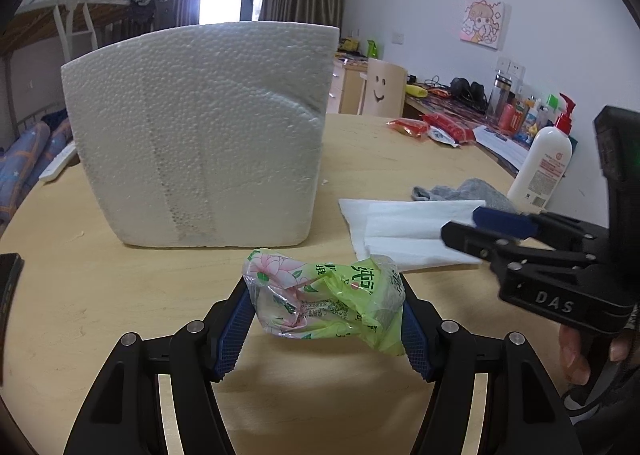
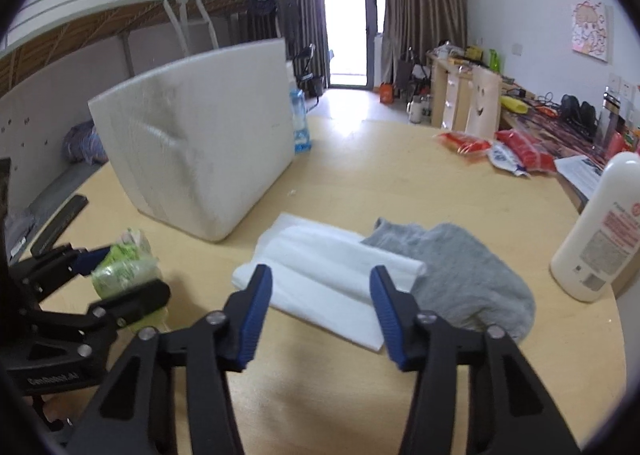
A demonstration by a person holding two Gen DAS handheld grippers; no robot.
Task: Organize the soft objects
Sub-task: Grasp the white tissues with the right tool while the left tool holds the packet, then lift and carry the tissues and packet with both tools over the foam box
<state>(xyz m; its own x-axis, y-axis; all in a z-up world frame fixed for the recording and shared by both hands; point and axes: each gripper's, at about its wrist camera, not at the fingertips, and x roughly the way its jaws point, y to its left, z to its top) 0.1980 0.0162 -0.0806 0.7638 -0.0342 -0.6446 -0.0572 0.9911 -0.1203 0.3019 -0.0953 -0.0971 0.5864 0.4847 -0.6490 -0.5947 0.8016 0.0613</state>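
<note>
Holding the crumpled green tissue pack (image 1: 326,297) between the blue pads, your left tongs (image 1: 324,319) pinch it from both sides; the wrapper buckles in the middle, which suggests the pack is mostly empty and gives under the pads. It sits just ahead of the pads, low over the tabletop (image 1: 120,295); whether it touches the wood or hangs clear, I cannot tell.

Directly beyond the left tongs stands the white foam box (image 1: 200,135), side wall facing you. Judged from the task, that is the likely bin for the soft items, which would explain carrying the pack toward it. Its opening and inside are hidden from both views, so what already lies in it is unknown.

Your right tongs (image 2: 320,297) stand spread, nothing between the pads. The folded white cloth (image 2: 320,271) lies flat just ahead of and below them, its near edge framed by the two pads, so it looks like the next pick. The grey sock (image 2: 460,271) lies to the right of the right tongs, touching the cloth, which partly covers its left edge.

The lotion bottle (image 2: 596,231), further right, is cut off at the picture edge. Print on the tissue pack is creased and not readable. Part of your hand (image 1: 576,355) shows under the right tool; the rest is out of frame.
</note>
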